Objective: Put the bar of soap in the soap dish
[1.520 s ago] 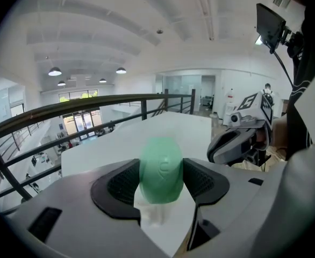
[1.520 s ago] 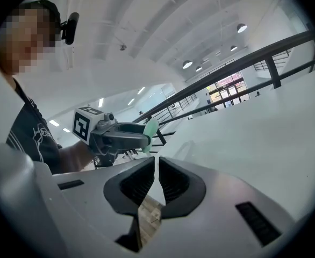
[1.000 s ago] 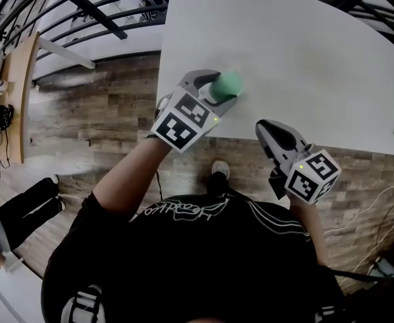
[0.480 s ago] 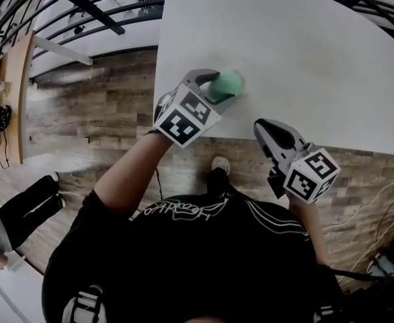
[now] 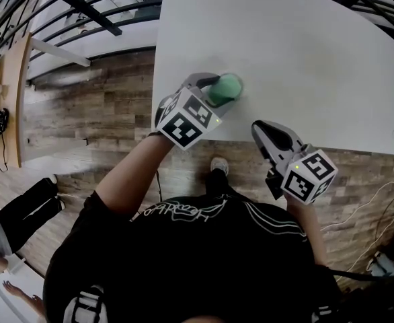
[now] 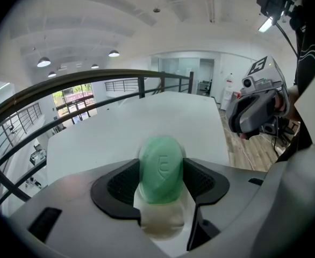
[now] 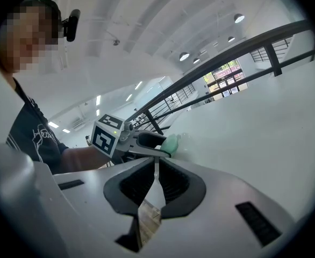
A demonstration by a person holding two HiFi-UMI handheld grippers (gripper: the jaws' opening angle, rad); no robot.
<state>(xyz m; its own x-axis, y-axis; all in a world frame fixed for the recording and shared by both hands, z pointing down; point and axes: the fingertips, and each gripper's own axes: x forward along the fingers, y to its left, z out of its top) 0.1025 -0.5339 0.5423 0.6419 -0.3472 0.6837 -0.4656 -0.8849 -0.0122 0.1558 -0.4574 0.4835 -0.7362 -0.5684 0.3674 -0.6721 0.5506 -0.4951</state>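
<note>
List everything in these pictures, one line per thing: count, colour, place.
green oval bar of soap: one, green, between the left gripper's jaws, over the table's near left corner.
pale translucent piece: one, whitish, directly under the soap; cannot tell whether it is the soap dish.
flat white table: one, white, ahead of the person.
wood-plank floor: one, grey-brown, around the table.
metal railing: one, black, beyond the table's left side.
bystander: one, dark trousers, lower left of the head view.
left gripper: one, grey, shut on the soap.
right gripper: one, grey, jaws together, empty, at the table's near edge.
</note>
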